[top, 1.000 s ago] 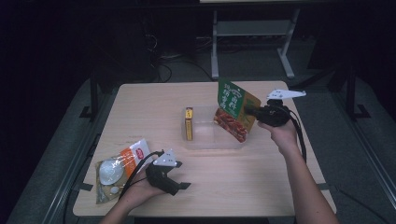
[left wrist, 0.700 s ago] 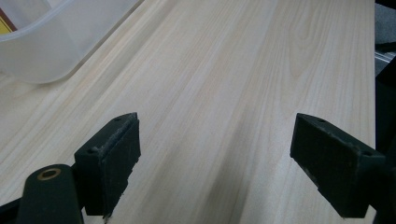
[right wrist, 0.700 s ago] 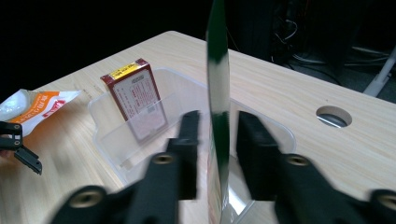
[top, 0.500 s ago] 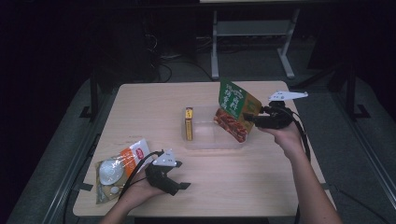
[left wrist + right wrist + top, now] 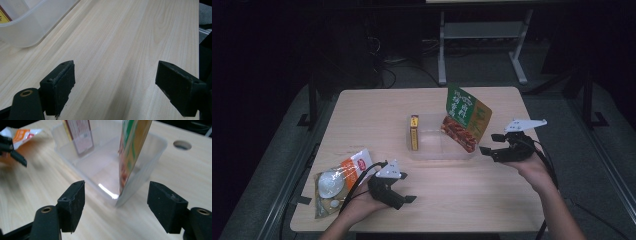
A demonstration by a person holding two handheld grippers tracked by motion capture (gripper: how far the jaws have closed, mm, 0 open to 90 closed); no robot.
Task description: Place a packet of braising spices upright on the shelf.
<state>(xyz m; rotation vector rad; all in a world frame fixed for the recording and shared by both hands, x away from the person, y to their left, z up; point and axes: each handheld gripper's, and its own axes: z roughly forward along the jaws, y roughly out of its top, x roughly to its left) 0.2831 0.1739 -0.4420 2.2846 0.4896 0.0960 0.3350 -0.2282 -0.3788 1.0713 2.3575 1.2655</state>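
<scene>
A clear plastic container (image 5: 432,150) sits mid-table. A yellow box (image 5: 414,132) stands upright at its left end. A green and red snack pouch (image 5: 466,119) leans upright at its right end. My right gripper (image 5: 488,143) hovers open just right of the container, apart from the pouch. In the right gripper view its jaws (image 5: 116,195) frame the container's near corner (image 5: 150,152), with the pouch (image 5: 132,147) and the box (image 5: 80,135) behind. My left gripper (image 5: 406,187) rests open near the front left. Its jaws (image 5: 116,75) span bare wood, with the container's corner (image 5: 32,27) ahead.
An orange and white food bag (image 5: 339,177) lies at the table's front left, beside the left hand. The table (image 5: 362,115) has a round hole (image 5: 182,144) past the container. Dark floor and a metal stand lie beyond the far edge.
My right gripper has drawn back from the snack pouch toward the person, leaving the pouch leaning in the container. The left gripper has stayed where it was.
</scene>
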